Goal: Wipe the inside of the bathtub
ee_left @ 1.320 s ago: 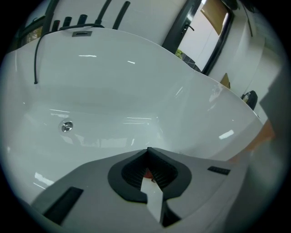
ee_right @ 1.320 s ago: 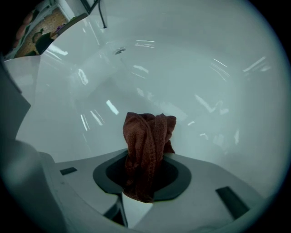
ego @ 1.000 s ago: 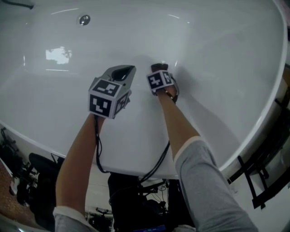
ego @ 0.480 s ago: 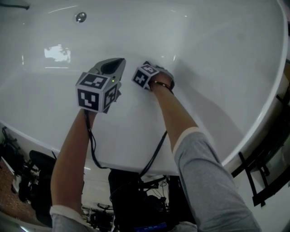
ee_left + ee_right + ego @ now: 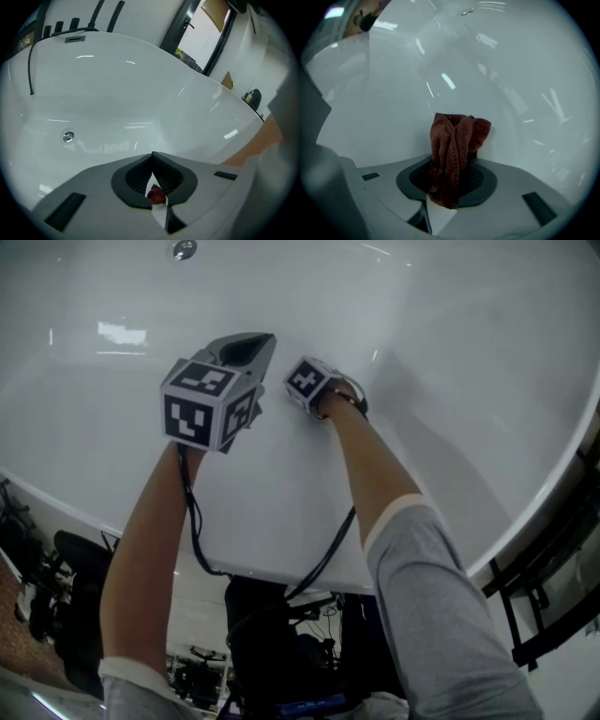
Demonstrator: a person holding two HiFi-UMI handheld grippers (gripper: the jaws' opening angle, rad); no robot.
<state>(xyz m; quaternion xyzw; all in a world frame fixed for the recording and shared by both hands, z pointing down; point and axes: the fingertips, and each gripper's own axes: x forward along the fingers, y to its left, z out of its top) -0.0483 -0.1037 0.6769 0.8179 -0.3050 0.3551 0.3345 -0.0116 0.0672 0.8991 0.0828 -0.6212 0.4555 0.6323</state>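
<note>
The right gripper, at upper centre of the head view, has its jaws closed on a reddish-brown cloth. The cloth stands up out of the jaws, its long axis in line with them, and its free end appears to touch the white wall of the bathtub straight ahead. The left gripper hovers just beside it, toward frame left, with its jaw tips together. A small reddish patch shows through the slit, and we cannot tell what it is. The drain lies well apart, at left in the left gripper view. We judge that the right hand, being nearer the wall, does the wiping.
</note>
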